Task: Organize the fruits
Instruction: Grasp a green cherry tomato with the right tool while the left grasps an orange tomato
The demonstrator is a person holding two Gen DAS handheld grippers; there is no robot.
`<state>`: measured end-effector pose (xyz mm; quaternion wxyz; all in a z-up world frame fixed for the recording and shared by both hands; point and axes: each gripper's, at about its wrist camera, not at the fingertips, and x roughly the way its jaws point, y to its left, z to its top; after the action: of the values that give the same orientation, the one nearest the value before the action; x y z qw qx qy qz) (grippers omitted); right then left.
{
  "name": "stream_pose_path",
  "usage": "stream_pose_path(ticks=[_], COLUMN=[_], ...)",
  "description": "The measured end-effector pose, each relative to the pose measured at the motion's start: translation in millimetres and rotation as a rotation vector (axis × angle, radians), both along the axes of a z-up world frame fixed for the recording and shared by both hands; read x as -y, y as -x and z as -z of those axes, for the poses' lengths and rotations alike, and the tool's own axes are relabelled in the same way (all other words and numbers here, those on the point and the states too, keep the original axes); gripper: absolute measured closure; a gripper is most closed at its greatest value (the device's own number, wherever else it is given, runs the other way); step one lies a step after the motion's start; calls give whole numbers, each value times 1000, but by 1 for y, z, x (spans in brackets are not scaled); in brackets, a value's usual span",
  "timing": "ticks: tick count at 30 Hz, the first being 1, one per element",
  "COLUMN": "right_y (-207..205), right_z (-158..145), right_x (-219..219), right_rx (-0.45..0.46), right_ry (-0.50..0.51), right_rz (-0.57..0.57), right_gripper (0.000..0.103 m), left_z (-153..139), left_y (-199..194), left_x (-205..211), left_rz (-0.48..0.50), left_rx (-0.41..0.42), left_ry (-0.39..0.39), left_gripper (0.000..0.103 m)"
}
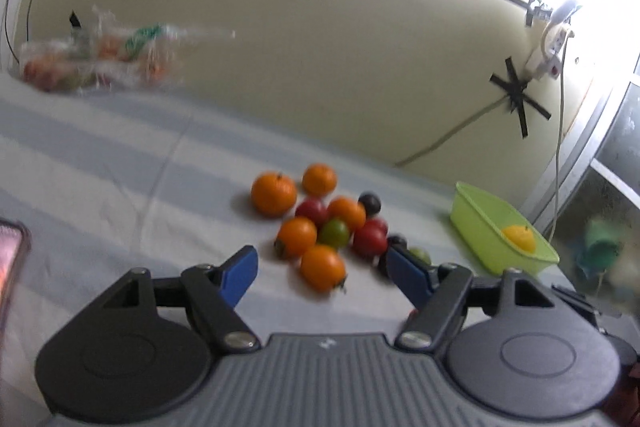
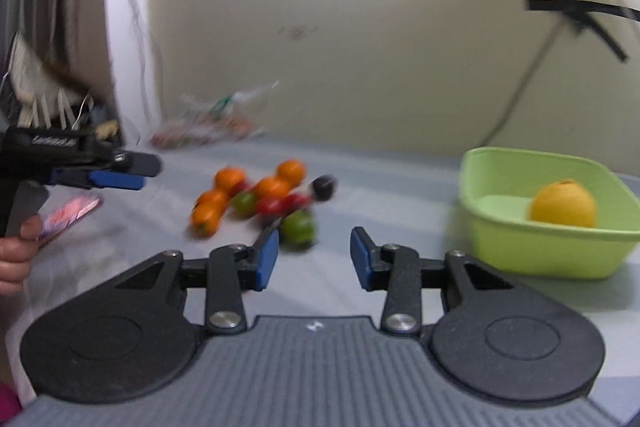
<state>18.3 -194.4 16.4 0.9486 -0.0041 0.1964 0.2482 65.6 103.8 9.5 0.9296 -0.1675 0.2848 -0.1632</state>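
A heap of small round glossy fruits (image 1: 320, 227), orange, red, green and dark purple, lies on a soft blue-and-white striped sheet (image 1: 100, 163). One dimpled yellow-orange citrus (image 2: 562, 205) already sits in the lime-green rectangular plastic tub (image 2: 500, 247), near the heap. The left gripper (image 1: 322, 269) hovers over the nearest orange fruit, fingers spread and empty; the right gripper (image 2: 314, 253) stands beside a smooth green fruit (image 2: 298, 227), fingers apart with nothing between them. Smooth, round skins on yielding cloth could likely squirt from a pinch or roll, and a nudge might scatter the touching heap.
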Motion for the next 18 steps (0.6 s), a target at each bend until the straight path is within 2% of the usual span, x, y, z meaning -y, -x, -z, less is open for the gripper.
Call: stream_pose_path(ticks=[5,8,13,16,18], right_y=[-18,-35,-61,-78,-86], right_z=[-2,-1,4,8,12], right_x=[-13,-12,-8,-9,-13], right_rx=[-12,-42,-138,-198,-218], right_ry=[44,40,-2,-19,-2], right_rz=[24,21,-66,-129,-133], right_gripper=[61,60,60,60,60], left_z=[8,10,14,17,21], left_y=[1,7,10,4,-4], left_x=[18,47,88,101,105], left_rz=[104,200,301,318,314], left_rx=[8,48,69,62,33], left_ry=[3,-85,-240,-275,-293], left_gripper=[35,37,37,37,39])
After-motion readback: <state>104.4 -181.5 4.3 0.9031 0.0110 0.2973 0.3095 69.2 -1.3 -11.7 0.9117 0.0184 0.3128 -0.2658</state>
